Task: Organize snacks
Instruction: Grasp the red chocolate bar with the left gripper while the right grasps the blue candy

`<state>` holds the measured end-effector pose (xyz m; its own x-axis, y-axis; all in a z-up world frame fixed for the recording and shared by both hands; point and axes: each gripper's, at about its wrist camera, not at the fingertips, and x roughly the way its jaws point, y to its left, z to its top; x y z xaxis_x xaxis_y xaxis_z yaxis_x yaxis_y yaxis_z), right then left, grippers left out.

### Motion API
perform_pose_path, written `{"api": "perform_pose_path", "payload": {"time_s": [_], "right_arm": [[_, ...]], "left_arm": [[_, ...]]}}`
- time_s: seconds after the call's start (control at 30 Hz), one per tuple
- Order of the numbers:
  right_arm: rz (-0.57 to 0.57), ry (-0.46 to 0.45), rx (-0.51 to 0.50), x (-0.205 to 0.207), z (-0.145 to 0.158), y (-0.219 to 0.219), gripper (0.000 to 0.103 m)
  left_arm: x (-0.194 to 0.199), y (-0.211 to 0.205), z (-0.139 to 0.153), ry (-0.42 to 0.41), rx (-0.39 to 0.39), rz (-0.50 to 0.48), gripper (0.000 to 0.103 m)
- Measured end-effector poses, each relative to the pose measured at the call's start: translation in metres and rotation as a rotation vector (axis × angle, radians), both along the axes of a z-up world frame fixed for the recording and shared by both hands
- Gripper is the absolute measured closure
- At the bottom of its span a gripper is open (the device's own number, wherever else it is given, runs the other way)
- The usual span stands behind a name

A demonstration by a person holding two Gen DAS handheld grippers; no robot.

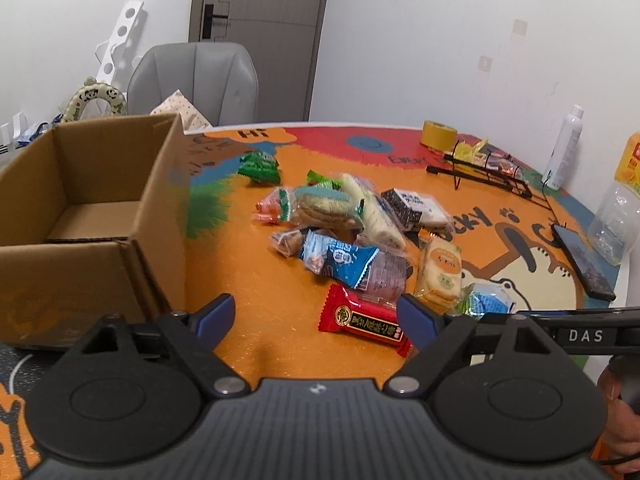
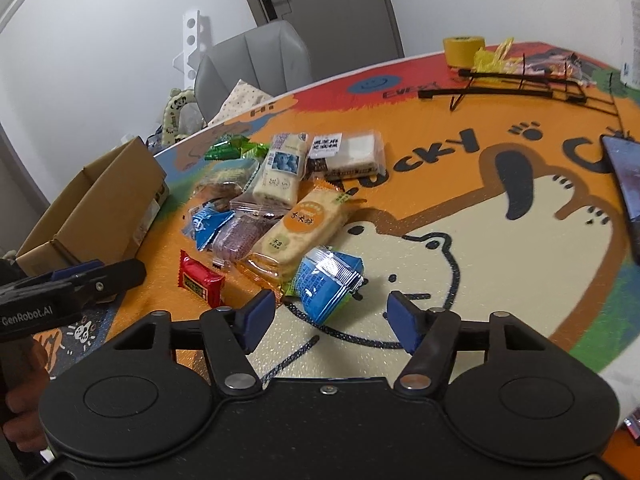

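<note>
Crinkling foil snack packets [image 1: 352,236] heap beside square corrugated cardboard box [image 1: 92,216].

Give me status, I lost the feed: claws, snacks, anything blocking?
Left claw open at red snack. Right claw open around blue packet, not gripping. Cardboard box empty. Nothing blocking.

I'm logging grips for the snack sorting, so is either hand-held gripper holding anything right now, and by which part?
Nothing is held. The left hand-held gripper is open over the red snack packet; the right hand-held gripper is open around the blue packet.
</note>
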<state>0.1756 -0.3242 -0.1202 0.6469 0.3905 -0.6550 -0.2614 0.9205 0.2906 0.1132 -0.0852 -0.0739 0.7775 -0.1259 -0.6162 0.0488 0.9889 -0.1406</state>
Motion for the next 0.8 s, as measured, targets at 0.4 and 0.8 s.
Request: {"api": "perform_pose_path", "payload": {"time_s": [0.4, 0.8], "right_arm": [[0.009, -0.046, -0.005, 0.014, -0.006, -0.009, 0.07], [0.023, -0.047, 0.047, 0.013, -0.009, -0.024, 0.071]], "left_arm": [[0.022, -0.027, -0.019, 0.031, 0.033, -0.029, 0.017], [0.035, -0.043, -0.032, 0.044, 0.07, -0.073, 0.016]]}}
